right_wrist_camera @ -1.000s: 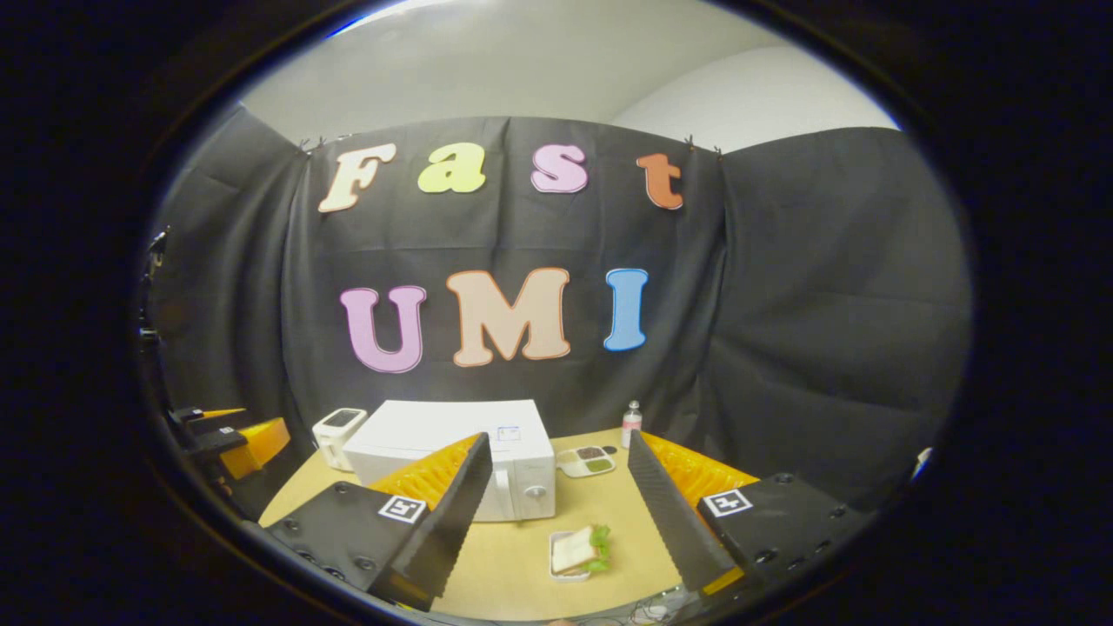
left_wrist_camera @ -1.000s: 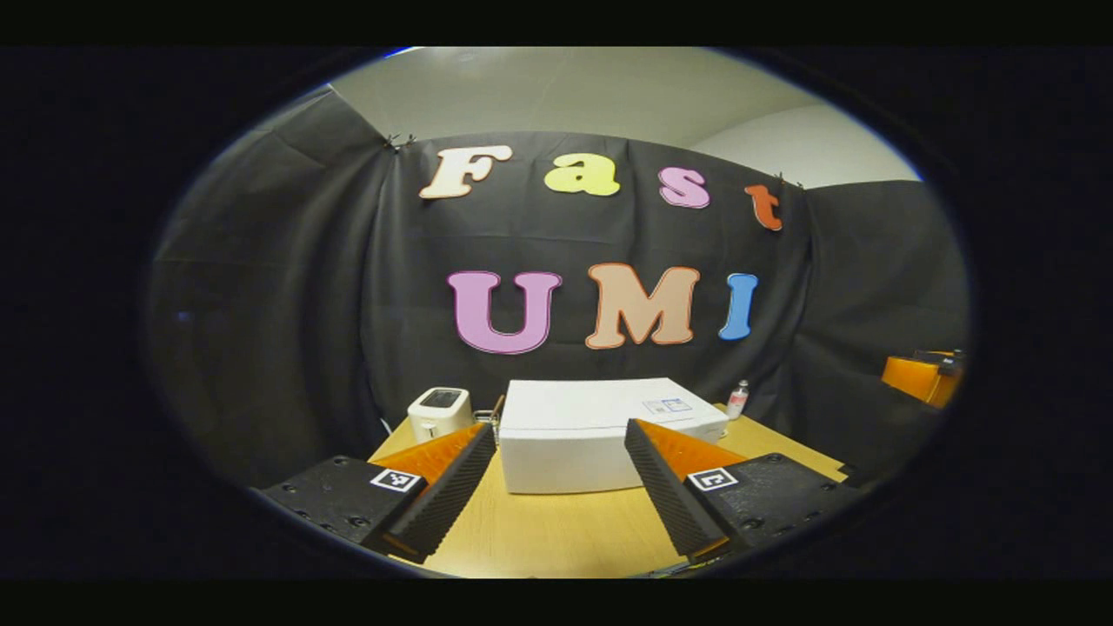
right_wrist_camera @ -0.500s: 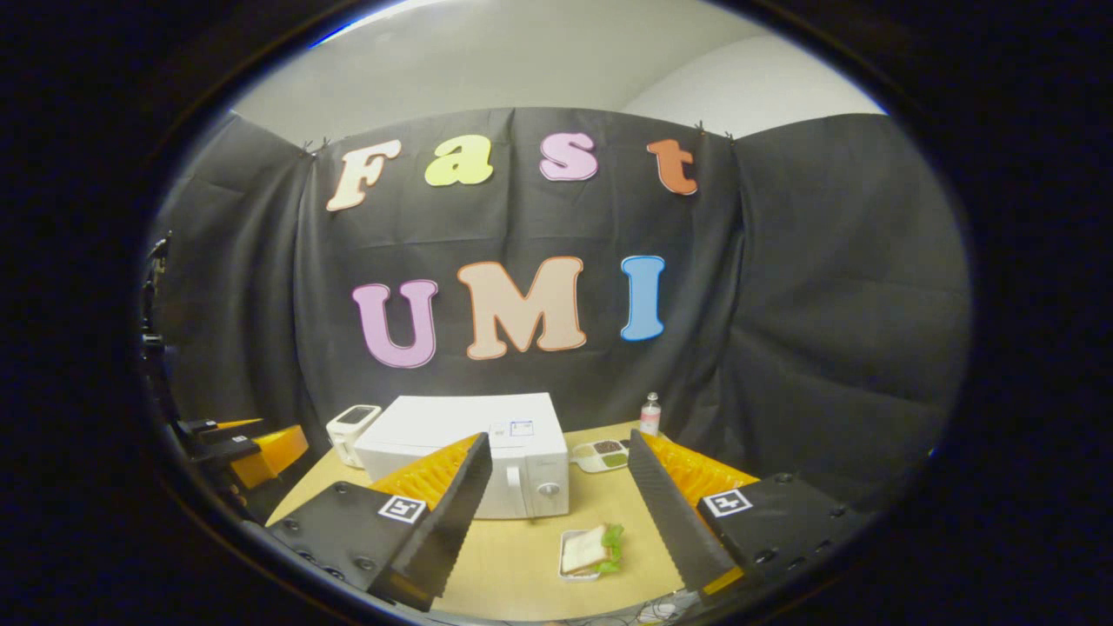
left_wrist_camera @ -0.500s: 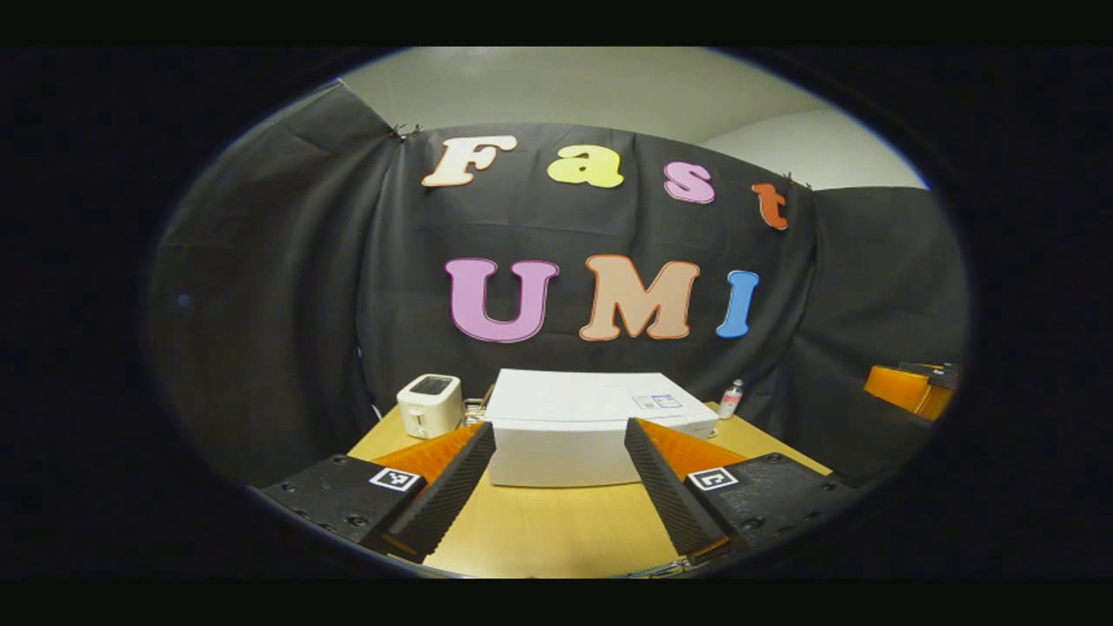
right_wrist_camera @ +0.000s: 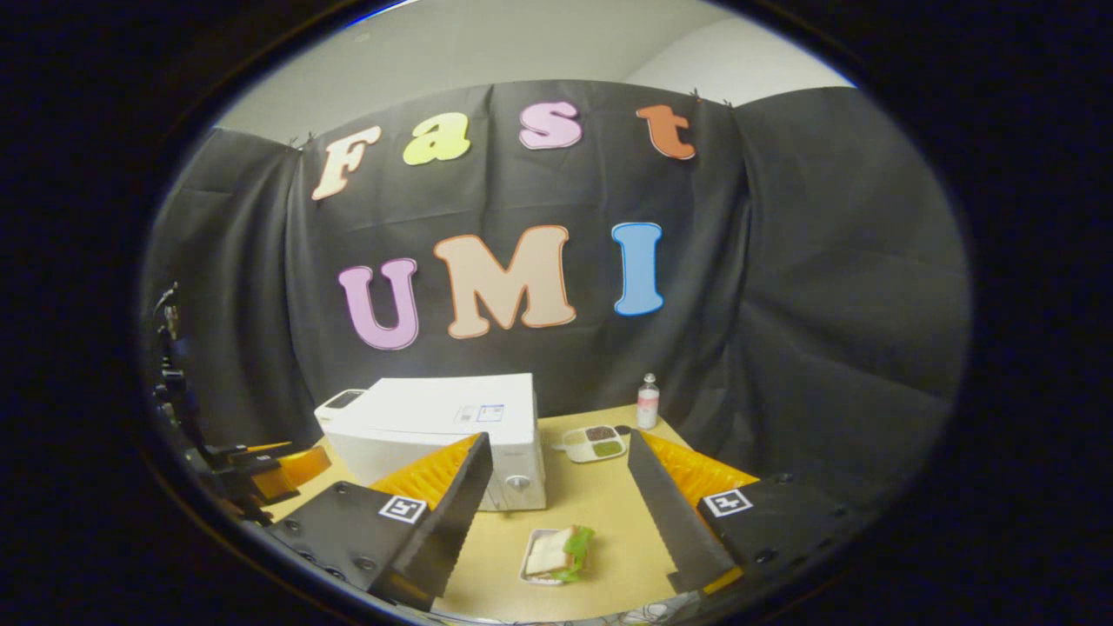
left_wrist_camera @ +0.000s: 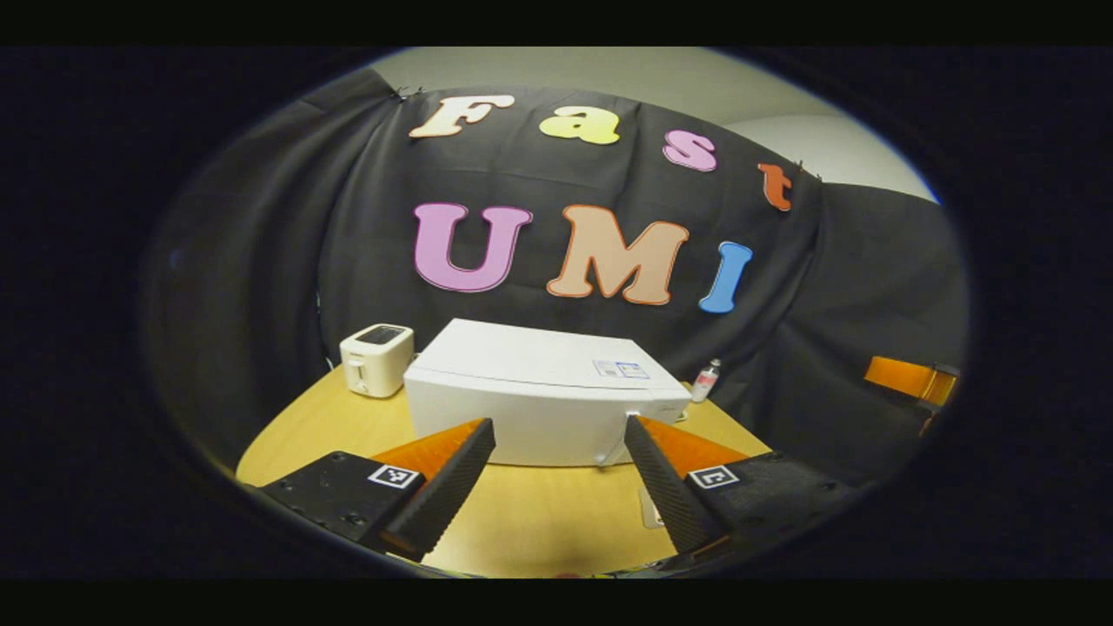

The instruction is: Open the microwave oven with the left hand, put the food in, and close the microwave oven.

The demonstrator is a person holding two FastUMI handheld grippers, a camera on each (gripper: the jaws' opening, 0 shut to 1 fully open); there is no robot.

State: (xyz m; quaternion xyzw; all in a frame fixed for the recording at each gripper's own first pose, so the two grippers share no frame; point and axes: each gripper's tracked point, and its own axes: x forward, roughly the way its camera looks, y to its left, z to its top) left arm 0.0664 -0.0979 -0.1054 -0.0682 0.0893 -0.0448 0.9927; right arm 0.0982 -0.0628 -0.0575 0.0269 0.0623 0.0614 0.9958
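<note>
two grippers gape wide, empty — the left gripper [left_wrist_camera: 556, 487] should reach the microwave [right_wrist_camera: 435, 426] door's handle edge squarely — sandwich [right_wrist_camera: 552, 554] waits.

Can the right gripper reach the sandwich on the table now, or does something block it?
Probably yes. The right gripper is open, and the sandwich lies on the table between and ahead of its fingers, with nothing between them. The microwave oven stands off to one side.

The microwave [left_wrist_camera: 539, 391] bears a sticker (too small to read); nothing else legible.
</note>
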